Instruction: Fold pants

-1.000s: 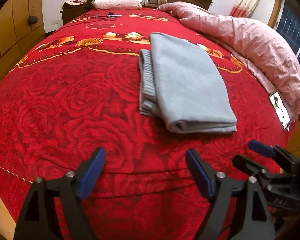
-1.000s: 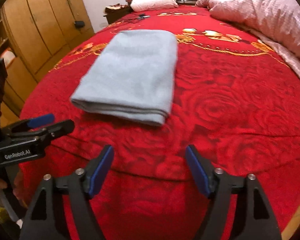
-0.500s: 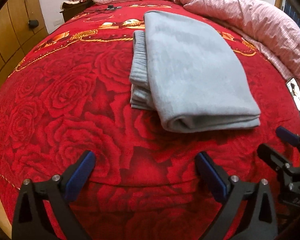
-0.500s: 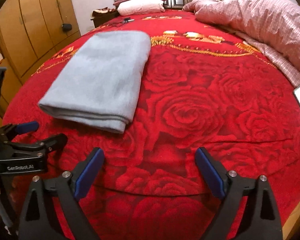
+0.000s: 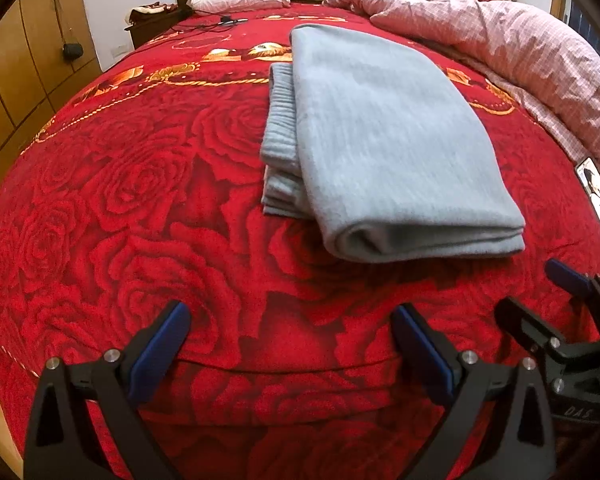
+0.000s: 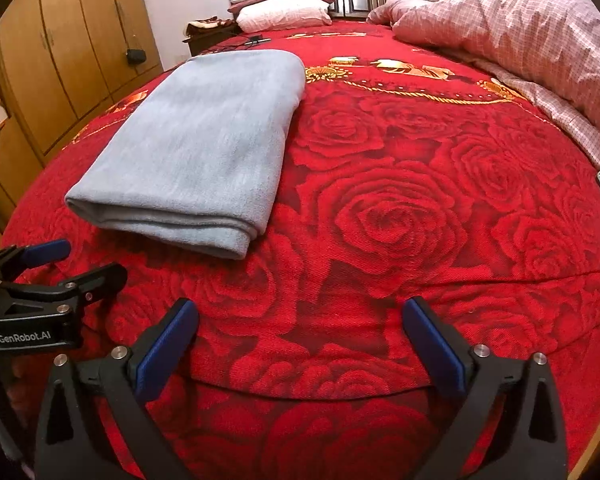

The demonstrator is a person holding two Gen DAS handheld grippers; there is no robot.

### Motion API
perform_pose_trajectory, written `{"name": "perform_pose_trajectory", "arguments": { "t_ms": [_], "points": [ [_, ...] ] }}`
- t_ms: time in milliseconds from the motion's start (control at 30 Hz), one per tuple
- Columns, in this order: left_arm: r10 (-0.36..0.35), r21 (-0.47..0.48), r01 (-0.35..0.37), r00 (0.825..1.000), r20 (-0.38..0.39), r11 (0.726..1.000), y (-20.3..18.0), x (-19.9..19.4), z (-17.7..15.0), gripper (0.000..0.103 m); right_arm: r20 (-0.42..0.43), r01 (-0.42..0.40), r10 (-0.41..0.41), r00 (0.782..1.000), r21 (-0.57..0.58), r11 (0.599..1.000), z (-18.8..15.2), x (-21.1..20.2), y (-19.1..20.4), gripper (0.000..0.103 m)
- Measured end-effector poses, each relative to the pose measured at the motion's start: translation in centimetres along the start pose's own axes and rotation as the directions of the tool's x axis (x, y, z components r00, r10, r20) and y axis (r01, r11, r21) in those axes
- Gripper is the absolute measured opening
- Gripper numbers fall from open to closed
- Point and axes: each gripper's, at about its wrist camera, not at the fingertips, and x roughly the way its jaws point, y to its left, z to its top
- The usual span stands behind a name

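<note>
The folded grey pants (image 5: 384,148) lie on the red bed (image 5: 140,208), long axis running away toward the headboard, their near folded edge just ahead of the left gripper (image 5: 288,344) and left of the right gripper (image 6: 300,340), both fingers spread wide and empty

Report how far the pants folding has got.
Done, by the look of it: the grey pants lie folded into a compact stack on the red bedspread, ribbed waistband edges showing at the stack's left side. In hand: nothing; the left gripper and right gripper are both open, short of the stack. Left: at most tidying that offset edge.
</note>
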Motion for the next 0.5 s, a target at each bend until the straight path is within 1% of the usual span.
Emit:
{"name": "perform_pose_trajectory", "arguments": {
  "t_ms": [500],
  "points": [
    [0.005, 0.003, -0.005, 1.000, 0.017, 1.000, -0.21, -0.12, -0.30, 0.103, 0.005, 0.015, -0.015, 1.000, -0.009, 1.000, -0.17, -0.06, 0.31, 0.103]
  ]
}}
